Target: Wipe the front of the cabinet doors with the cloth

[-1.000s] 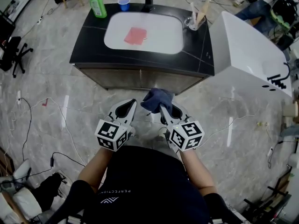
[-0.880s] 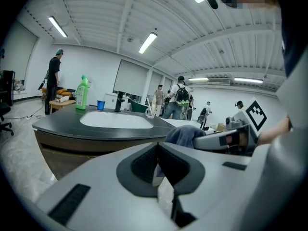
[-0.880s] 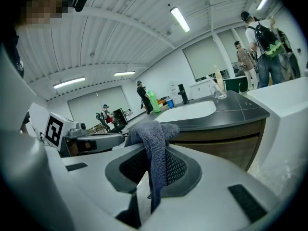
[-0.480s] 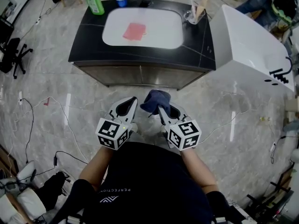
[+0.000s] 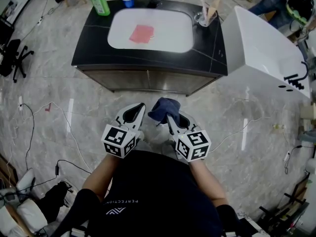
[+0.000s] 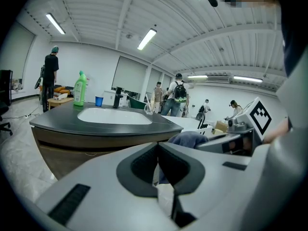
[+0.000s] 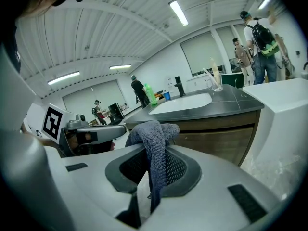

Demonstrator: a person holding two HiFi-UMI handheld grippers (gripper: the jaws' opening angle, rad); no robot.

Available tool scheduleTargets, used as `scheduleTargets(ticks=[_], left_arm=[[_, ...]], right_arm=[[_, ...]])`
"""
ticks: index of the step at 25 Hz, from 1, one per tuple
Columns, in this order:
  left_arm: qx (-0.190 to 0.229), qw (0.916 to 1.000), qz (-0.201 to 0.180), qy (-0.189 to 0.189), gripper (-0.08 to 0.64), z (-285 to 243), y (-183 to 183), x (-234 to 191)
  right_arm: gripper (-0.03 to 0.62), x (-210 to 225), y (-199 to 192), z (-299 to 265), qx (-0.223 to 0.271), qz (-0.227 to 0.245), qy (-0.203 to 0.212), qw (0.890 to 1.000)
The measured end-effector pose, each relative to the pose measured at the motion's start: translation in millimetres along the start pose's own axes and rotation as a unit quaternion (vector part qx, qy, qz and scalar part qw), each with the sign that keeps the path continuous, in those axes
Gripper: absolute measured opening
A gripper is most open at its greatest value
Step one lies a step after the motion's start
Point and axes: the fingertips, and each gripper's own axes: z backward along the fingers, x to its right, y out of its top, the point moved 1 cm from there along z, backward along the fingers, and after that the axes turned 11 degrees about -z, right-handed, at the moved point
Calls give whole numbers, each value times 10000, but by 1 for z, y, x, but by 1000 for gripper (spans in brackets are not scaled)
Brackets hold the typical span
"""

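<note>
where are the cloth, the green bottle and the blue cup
cloth (image 5: 164,107): head view, on its bunched top
green bottle (image 5: 101,5): head view, on its body
blue cup (image 5: 128,0): head view, on its middle

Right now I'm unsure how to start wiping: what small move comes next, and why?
Probably bring the right gripper forward to the cabinet doors: it is shut on the cloth, but bare floor separates cloth and doors, so nothing touches yet. The left gripper is shut, empty.
</note>
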Motion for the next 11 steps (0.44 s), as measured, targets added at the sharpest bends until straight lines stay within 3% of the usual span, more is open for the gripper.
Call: scheduleTargets(ticks=[11], left_arm=[[-40, 10000, 31, -4, 8, 4, -9, 2]], right_arm=[[70, -3, -6, 0, -46, -56, 40, 10000]])
